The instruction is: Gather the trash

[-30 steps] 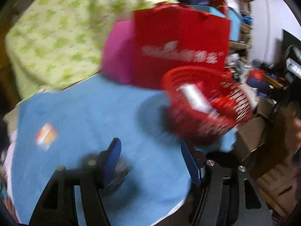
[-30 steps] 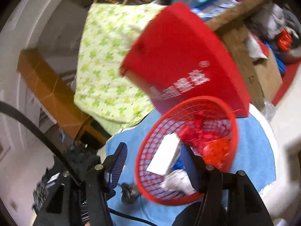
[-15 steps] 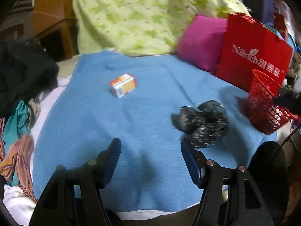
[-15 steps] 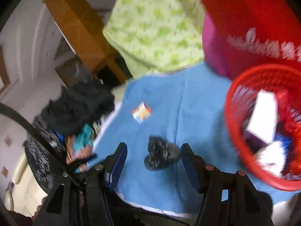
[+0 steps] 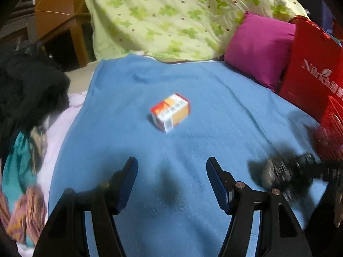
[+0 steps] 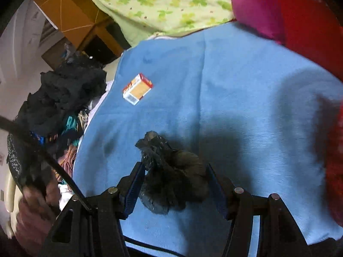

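The right claw (image 6: 173, 177) is wide open, its two blue-padded fingers now straddling a crumpled black wad of trash (image 6: 169, 171) that half a second ago lay ahead of it; the wad sits between the pads, with no grip made yet. In the left wrist view the same wad (image 5: 280, 171) appears blurred at 4 o'clock.

The left claw (image 5: 171, 182) is also open and empty, hovering above a blue blanket (image 5: 214, 98). Straight ahead at 12 o'clock, well apart from its fingers, lies a small orange and white carton (image 5: 170, 112), larger in view than half a second ago, so this claw has moved closer. From the right wrist the carton (image 6: 137, 88) lies at 11 o'clock.

The red mesh basket (image 5: 331, 132), the likely trash bin, shows only at the 3 o'clock edge, beside a red paper bag (image 5: 308, 79) and a pink pillow (image 5: 259, 47). A green clover quilt (image 5: 171, 15) fills 12 o'clock; dark clothes (image 5: 27, 90) pile at 9 o'clock.

Both claws appear lined up for their next pickups; two items remain outside the basket.
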`<move>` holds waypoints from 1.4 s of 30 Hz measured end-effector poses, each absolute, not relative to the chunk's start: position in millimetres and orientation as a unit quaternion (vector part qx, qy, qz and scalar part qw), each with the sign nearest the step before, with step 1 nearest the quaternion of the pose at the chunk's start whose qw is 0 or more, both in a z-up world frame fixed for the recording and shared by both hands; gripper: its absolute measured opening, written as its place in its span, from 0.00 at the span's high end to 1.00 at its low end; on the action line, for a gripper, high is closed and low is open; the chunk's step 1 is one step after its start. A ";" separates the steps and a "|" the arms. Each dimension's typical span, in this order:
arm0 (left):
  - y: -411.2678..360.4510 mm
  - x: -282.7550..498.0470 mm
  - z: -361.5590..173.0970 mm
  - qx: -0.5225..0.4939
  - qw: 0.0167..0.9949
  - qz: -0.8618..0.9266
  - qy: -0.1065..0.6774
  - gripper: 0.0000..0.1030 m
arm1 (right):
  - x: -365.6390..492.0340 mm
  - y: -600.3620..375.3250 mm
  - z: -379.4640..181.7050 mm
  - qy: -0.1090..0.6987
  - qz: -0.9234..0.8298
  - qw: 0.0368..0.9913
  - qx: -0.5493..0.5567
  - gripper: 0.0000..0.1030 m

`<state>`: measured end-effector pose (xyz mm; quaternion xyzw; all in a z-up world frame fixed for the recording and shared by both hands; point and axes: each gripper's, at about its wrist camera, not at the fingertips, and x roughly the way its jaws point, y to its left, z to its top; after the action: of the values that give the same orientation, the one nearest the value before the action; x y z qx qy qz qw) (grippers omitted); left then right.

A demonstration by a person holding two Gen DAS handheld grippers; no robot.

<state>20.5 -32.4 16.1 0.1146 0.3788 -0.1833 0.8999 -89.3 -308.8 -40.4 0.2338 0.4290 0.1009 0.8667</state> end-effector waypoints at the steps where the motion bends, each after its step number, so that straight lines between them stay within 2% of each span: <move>1: -34.7 30.3 15.1 0.114 0.898 -0.187 0.382 0.35 | -85.6 -306.2 -44.5 0.430 0.106 0.866 0.233 0.38; 9: -61.2 137.9 -13.0 0.110 0.870 -0.226 0.423 0.34 | -72.2 -288.8 -69.3 0.433 0.156 0.852 0.249 0.38; 13: -73.1 164.3 -27.6 0.131 0.863 -0.231 0.429 0.34 | -72.6 -286.4 -73.5 0.429 0.161 0.853 0.250 0.39; 17: -87.9 176.8 -41.6 0.167 0.856 -0.243 0.425 0.32 | -72.2 -280.0 -73.1 0.432 0.170 0.855 0.232 0.57; 22: -93.9 175.0 -44.8 0.186 0.859 -0.244 0.409 0.32 | -73.1 -268.1 -67.0 0.418 0.163 0.871 0.201 0.65; 26: -91.7 169.3 -42.7 0.192 0.862 -0.243 0.401 0.48 | -76.0 -266.3 -60.5 0.413 0.162 0.873 0.203 0.67; 28: -82.7 169.0 -36.6 0.175 0.862 -0.254 0.403 0.48 | -80.6 -268.1 -58.0 0.409 0.159 0.876 0.200 0.67; 29: -78.0 167.7 -32.6 0.171 0.866 -0.254 0.396 0.46 | -82.9 -269.8 -58.3 0.409 0.157 0.877 0.199 0.67; 32: -75.0 171.3 -31.5 0.175 0.865 -0.255 0.396 0.25 | -85.1 -279.6 -68.0 0.420 0.145 0.869 0.219 0.67; 33: -75.2 172.6 -33.3 0.179 0.864 -0.252 0.396 0.23 | -84.8 -281.8 -70.8 0.422 0.146 0.866 0.227 0.67; 41: -82.2 189.5 -64.7 0.190 0.846 -0.248 0.433 0.23 | -81.1 -288.1 -77.7 0.421 0.155 0.860 0.244 0.67; 42: -80.2 190.5 -65.6 0.174 0.847 -0.250 0.436 0.29 | -80.8 -288.1 -77.4 0.421 0.155 0.860 0.244 0.67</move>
<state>190.5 -80.2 -65.6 0.1736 0.4361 -0.2496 0.8470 -80.8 -288.1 -77.4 0.2437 0.4210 0.1553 0.8598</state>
